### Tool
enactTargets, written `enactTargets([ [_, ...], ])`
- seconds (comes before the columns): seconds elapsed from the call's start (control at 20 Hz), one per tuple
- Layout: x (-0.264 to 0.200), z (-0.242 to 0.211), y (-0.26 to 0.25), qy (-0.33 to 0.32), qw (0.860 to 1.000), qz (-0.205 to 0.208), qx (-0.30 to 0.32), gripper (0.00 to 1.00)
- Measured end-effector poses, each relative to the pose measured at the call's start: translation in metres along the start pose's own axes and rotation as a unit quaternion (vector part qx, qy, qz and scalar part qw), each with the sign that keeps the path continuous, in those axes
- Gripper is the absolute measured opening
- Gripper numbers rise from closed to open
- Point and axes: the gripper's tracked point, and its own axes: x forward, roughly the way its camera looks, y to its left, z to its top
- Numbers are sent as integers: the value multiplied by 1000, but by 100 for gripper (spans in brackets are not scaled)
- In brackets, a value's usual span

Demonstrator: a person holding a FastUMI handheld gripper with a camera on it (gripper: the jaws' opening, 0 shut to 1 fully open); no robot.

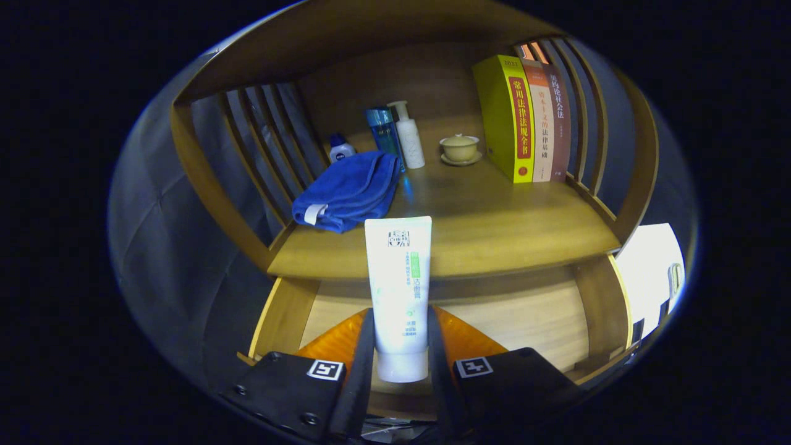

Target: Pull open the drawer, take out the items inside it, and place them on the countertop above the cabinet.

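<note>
Tool (pixel 400 346) grips white tube (pixel 398 290), both fingers (pixel 361 364) pressing its sides, cap down, above open drawer (pixel 525 315), just before worktop (pixel 494 222) edge

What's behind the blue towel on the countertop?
Behind the blue towel stand a small white bottle, a blue box and a white pump bottle. The towel hides their lower parts. The gripper holds a white tube.
</note>
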Motion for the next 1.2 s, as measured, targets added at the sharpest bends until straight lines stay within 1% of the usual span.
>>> enactTargets([
  [0.1,8,16,-2,-13,1000,-1,3,52],
  [0.25,28,40,-17,-43,999,-27,7,52],
  [0.35,46,54,-25,-58,998,-34,13,52],
  [0.55,79,75,-45,-76,994,-72,-5,52],
  [0.8,104,77,-51,-68,994,-81,2,52],
  [1.0,109,74,-55,-64,994,-86,6,52],
  [1.2,110,75,-58,-67,994,-90,3,55],
])
